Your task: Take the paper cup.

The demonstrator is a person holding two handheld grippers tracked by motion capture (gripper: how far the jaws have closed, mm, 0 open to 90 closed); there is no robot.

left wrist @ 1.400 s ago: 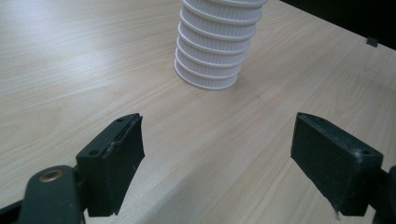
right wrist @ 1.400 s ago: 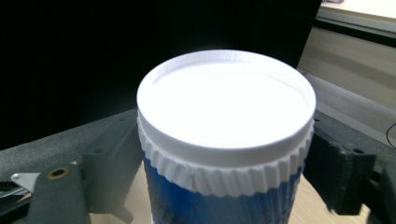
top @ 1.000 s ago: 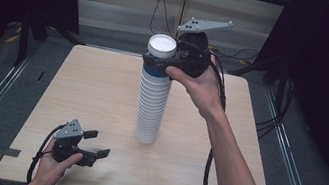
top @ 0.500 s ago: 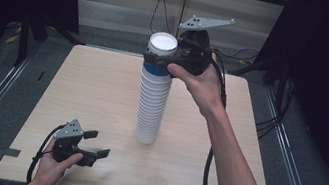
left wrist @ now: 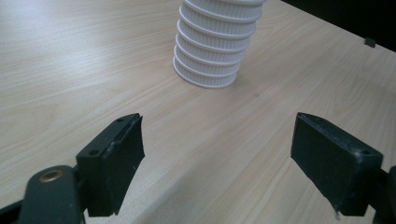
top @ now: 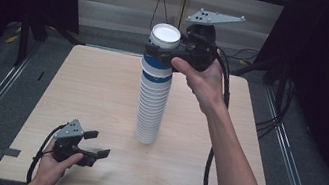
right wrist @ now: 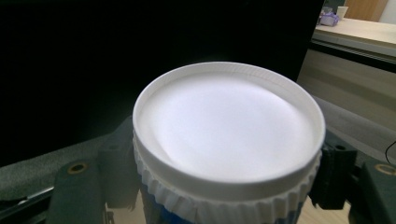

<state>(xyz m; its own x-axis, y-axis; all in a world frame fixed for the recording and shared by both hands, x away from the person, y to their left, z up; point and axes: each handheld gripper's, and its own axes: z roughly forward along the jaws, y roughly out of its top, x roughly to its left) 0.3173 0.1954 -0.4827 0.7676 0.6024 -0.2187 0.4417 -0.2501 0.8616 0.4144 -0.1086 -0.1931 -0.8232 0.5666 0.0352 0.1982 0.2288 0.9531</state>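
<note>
A tall stack (top: 152,105) of white ribbed cups stands upright on the table (top: 92,85), near the middle of the tabletop, slightly toward its front edge. The uppermost cups carry blue bands. The top cup (top: 164,39) sits at the head of the stack, open side up, its white rim and pale interior visible in the right gripper view (right wrist: 229,128).

The right gripper (top: 159,53) is held level at the top of the stack, reaching in from the right side. Its jaws have just been closing, with the top cup between them. In the right gripper view one jaw lies against each side of the cup just under the rim, so the cup is pinched. The grey plate (top: 214,17) sits above the gripper body, and a cable trails down along the forearm toward the front edge.

The left gripper (top: 95,144) rests low near the front-left corner of the tabletop, well apart from the stack. Its jaws are spread wide with nothing between them. In the left gripper view (left wrist: 217,154) the base of the stack (left wrist: 212,46) shows ahead of the jaws.
</note>
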